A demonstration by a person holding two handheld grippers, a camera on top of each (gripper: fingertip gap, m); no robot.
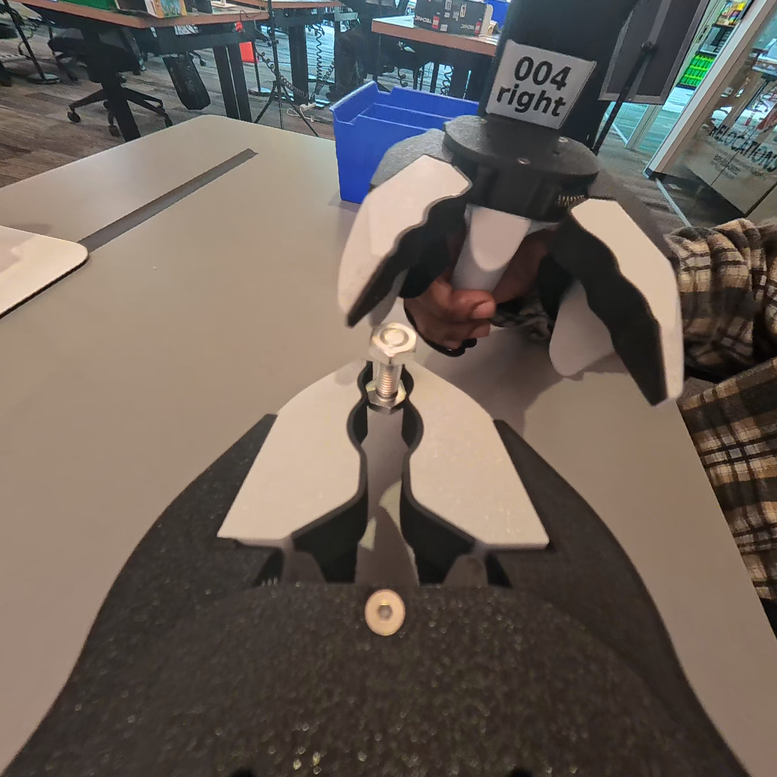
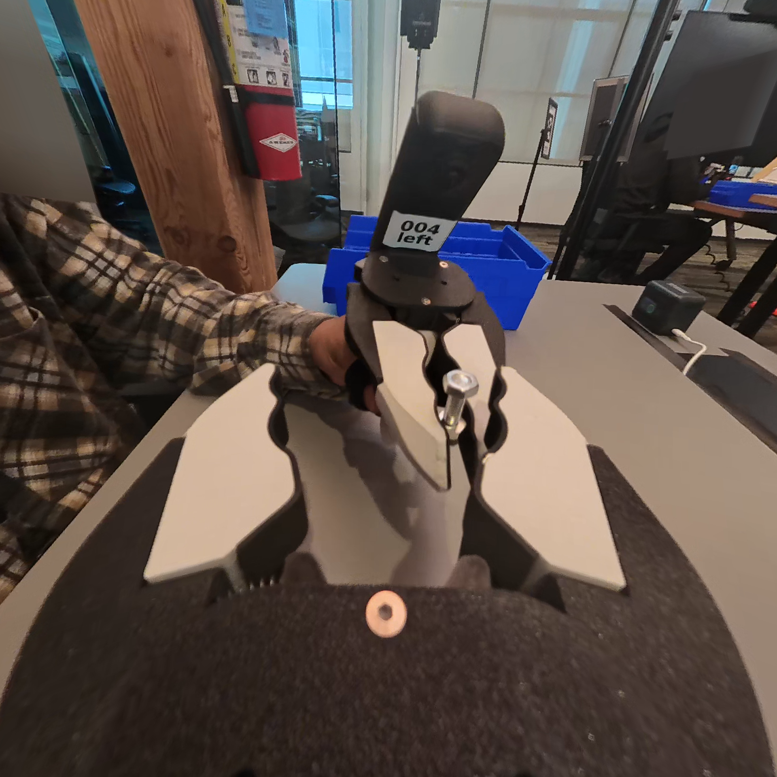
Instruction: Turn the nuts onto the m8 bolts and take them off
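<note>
I find the bolt (image 1: 387,365) standing nearly upright above the grey table (image 1: 176,319), head up, with the nut (image 1: 384,398) threaded on low on its shank. My left gripper (image 1: 384,389) is clamped on the nut at its fingertips. My right gripper (image 1: 500,349) hangs just beyond the bolt head, fingers spread wide, gripping nothing. A plaid sleeve (image 1: 727,336) lies at the table's right edge. A blue bin (image 1: 370,138) sits well behind, at the far edge.

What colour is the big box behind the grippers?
The box is bright blue, seen best in the right wrist view.
</note>
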